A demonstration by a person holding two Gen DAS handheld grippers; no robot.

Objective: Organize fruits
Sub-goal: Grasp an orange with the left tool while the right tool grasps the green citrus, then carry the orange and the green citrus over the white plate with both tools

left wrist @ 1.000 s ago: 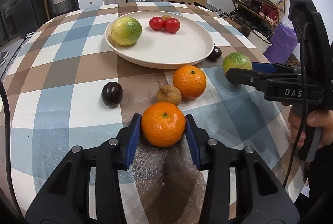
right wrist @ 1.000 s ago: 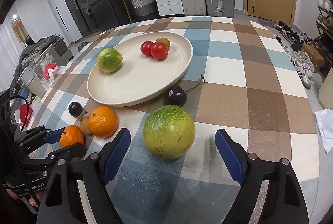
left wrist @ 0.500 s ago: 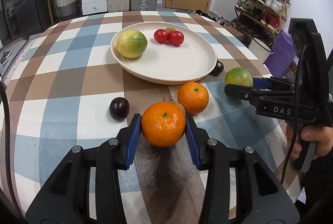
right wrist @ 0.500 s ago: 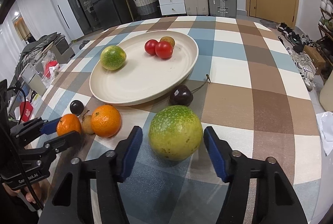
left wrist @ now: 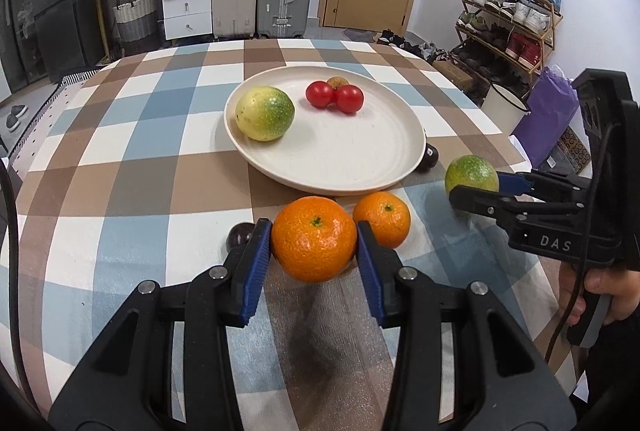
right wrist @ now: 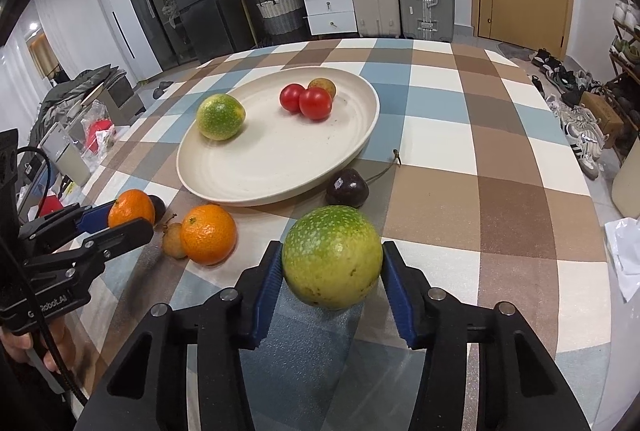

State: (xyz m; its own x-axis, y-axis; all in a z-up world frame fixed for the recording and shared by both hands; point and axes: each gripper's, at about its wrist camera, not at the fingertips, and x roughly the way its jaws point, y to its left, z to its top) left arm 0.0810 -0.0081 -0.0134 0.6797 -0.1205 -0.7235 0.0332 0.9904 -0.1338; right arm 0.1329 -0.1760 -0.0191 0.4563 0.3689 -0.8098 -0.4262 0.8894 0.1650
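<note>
Left hand-held gripper [left wrist: 314, 249] clamped; right hand-held gripper [right wrist: 332, 281] just closing, pads touching.

orange mandarin [left wrist: 314, 245], cream plate [left wrist: 360, 167], brown-blue-white checked tablecloth [left wrist: 120, 159]

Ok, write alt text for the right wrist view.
The right gripper clamps a green fruit on a checked tablecloth, near a cream plate holding fruit. At left, the left gripper holds an orange.
</note>
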